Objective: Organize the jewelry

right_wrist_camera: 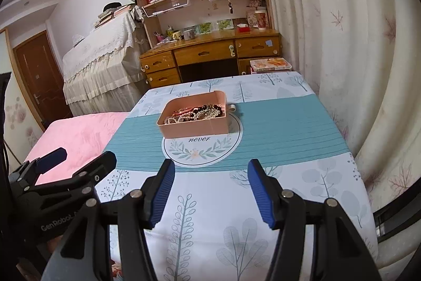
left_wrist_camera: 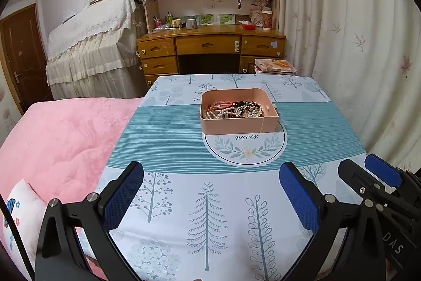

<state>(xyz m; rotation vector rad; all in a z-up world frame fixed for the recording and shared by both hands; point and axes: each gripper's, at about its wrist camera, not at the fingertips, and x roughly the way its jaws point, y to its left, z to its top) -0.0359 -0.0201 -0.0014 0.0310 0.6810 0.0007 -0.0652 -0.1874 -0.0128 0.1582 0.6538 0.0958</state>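
Now two tongs, left (left_wrist_camera: 211,199) and right (right_wrist_camera: 211,191), both wide and empty; one pink box (left_wrist_camera: 238,123) of tangled jewelry (left_wrist_camera: 234,109).

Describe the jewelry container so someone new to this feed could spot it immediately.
Start at the table with the tree-print blue and white tablecloth, then find its teal striped band. On that band, above the round "never" wreath emblem, sits the open pink rectangular box, the only container on the table, heaped with a tangle of pearl and bead jewelry.
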